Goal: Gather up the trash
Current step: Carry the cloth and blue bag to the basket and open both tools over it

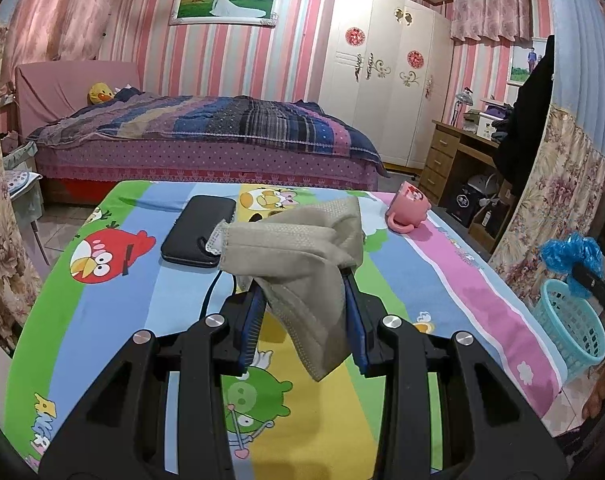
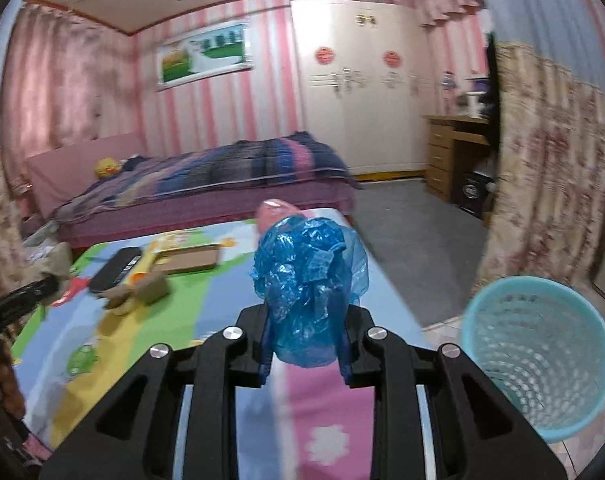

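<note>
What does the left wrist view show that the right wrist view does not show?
Only the left wrist view shows the beige mask clearly, clamped in the left gripper. Only the right wrist view shows the cardboard box and inside the basket. Both show the blue plastic, held by the right gripper, the teal basket, black case and pink mug.

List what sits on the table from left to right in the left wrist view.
Black case → beige cloth held in the left gripper → tipped pink mug → blue basket beyond the table edge.
</note>
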A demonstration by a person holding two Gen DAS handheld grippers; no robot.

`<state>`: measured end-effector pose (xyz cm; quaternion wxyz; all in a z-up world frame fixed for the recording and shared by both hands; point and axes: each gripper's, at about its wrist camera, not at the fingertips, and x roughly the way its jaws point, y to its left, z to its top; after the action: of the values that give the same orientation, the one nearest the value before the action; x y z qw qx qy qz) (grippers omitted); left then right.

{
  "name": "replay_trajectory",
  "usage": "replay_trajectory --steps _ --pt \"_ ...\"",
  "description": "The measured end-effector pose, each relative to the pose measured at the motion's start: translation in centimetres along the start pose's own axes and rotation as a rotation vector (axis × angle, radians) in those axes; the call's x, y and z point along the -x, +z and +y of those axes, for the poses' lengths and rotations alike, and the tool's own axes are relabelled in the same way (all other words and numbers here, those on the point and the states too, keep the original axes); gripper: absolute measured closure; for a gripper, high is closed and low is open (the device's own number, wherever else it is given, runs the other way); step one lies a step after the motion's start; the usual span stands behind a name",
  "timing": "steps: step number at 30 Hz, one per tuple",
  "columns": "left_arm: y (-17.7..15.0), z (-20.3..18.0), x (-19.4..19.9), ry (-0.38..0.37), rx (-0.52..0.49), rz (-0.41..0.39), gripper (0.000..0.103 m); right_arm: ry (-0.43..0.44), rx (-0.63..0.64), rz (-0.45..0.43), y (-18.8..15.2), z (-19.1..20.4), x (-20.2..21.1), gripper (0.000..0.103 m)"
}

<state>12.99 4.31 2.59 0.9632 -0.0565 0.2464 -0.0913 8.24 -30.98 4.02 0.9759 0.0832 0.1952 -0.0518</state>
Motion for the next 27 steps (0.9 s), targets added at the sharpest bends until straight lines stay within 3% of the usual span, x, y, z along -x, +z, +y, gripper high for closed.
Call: replay_trajectory --steps 5,8,14,17,21,25,26,27 --pt "0.5 -3.0 -0.9 -0.035 -0.032 0.033 0.067 0.024 -0.108 -0.019 1.3 -4.3 0.1 0.077" --pt "0.9 -6.3 -1.3 -0.077 -0.071 0.035 0.067 -0.013 -0.126 -0.042 2.2 -6.9 1.0 0.077" --pt "2.8 -16.3 -1.8 -0.247 -0.119 0.039 0.067 -0.171 -0.161 -0.054 2.3 -13.1 3.2 0.077" --pt "3.3 -22.8 -2.1 -0.329 -0.188 0.037 0.066 -0.232 -0.239 -0.03 1.5 -16.9 3.5 0.077" --pt "2.6 -31.2 -3.2 -0.416 -0.263 0.074 0.066 -0.273 -0.311 -0.009 0.6 -20.6 4.2 0.075" --pt "1.3 -36.0 -4.3 -0.473 -0.299 0.131 0.064 -0.298 -0.329 0.012 0.0 -23.0 4.1 0.074" --pt "1.1 -36.6 -4.5 -0.48 -0.302 0.142 0.061 -0.328 -0.329 0.014 -0.3 -23.5 4.1 0.061" --pt "0.8 -37.5 -4.8 -0.495 -0.303 0.16 0.056 -0.345 -0.335 0.007 -0.4 -24.0 4.1 0.035"
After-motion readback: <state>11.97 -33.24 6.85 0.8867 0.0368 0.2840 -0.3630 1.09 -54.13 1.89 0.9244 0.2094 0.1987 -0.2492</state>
